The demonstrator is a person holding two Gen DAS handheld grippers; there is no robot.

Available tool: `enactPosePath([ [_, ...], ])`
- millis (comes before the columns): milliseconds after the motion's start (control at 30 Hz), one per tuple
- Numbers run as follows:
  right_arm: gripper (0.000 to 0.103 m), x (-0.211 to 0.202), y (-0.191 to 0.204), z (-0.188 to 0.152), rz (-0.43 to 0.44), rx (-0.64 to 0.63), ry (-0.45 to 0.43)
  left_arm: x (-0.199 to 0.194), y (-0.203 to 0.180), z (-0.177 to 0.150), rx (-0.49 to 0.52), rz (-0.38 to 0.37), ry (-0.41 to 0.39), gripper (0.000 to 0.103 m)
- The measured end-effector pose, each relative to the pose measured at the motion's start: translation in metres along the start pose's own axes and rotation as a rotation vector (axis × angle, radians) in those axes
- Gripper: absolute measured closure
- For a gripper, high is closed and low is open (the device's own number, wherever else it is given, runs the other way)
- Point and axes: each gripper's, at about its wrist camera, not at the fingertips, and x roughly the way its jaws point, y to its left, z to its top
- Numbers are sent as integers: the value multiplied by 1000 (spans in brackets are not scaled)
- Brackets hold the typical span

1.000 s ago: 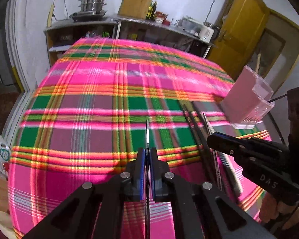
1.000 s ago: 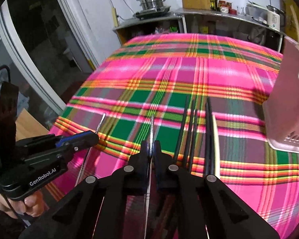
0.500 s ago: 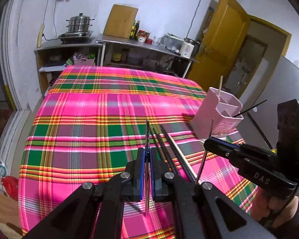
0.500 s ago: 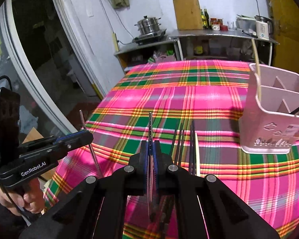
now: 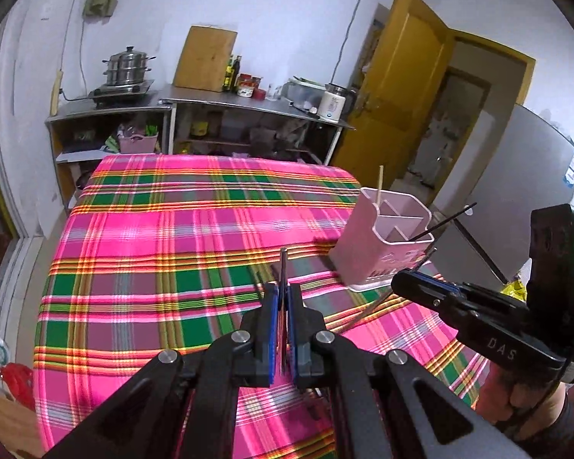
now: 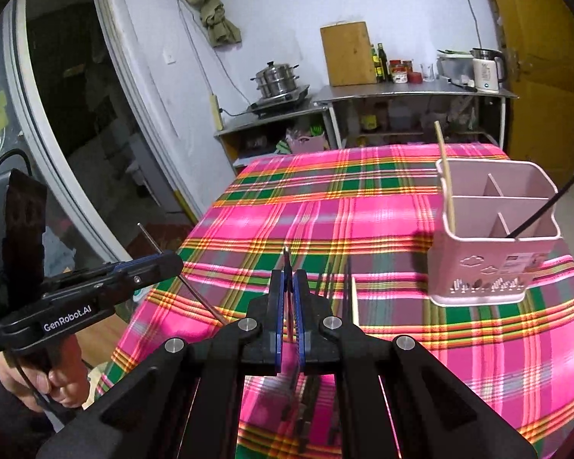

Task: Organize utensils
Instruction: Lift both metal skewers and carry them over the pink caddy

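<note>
My left gripper (image 5: 283,298) is shut on a thin metal chopstick (image 5: 283,267), held above the table; it also shows at the left of the right wrist view (image 6: 164,264). My right gripper (image 6: 288,287) is shut on another metal chopstick (image 6: 287,258), and it shows at the right of the left wrist view (image 5: 413,283). A pink divided utensil holder (image 6: 493,244) stands on the plaid cloth to the right, with a wooden chopstick (image 6: 445,176) and a dark chopstick (image 6: 547,206) in it. Several dark chopsticks and a pale one (image 6: 354,298) lie on the cloth in front of me.
The table carries a pink and green plaid cloth (image 5: 172,237). Behind it stands a metal shelf counter (image 5: 248,99) with a steamer pot (image 5: 128,65), bottles and a kettle. A yellow door (image 5: 398,88) is at the right. A dark window (image 6: 65,95) is left.
Both grippers have risen from the cloth, each lifting a metal chopstick, and the views have tilted up. The utensil holder now shows whole, from higher up.
</note>
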Motion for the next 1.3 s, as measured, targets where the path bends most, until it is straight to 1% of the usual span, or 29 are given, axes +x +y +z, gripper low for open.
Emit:
enactPosePath([
  [167, 98, -15, -8, -3, -22, 14, -16, 4, -15, 2, 13, -37, 10, 99],
  [400, 98, -36, -30, -11, -66, 56, -32, 16, -35, -3, 17, -102, 42, 99],
  [600, 98, -47, -47, -14, -104, 82, -37, 31, -50, -3, 17, -144, 64, 99],
  [733, 98, -51, -56, -15, -121, 92, -42, 43, -58, 4, 16, -165, 72, 99],
  [933, 98, -57, -74, 1, -149, 100, -72, 59, -72, 30, 31, -185, 69, 99],
  [1300, 98, -78, -100, 56, -211, 96, -184, 65, -109, 105, 79, -234, -33, 99],
])
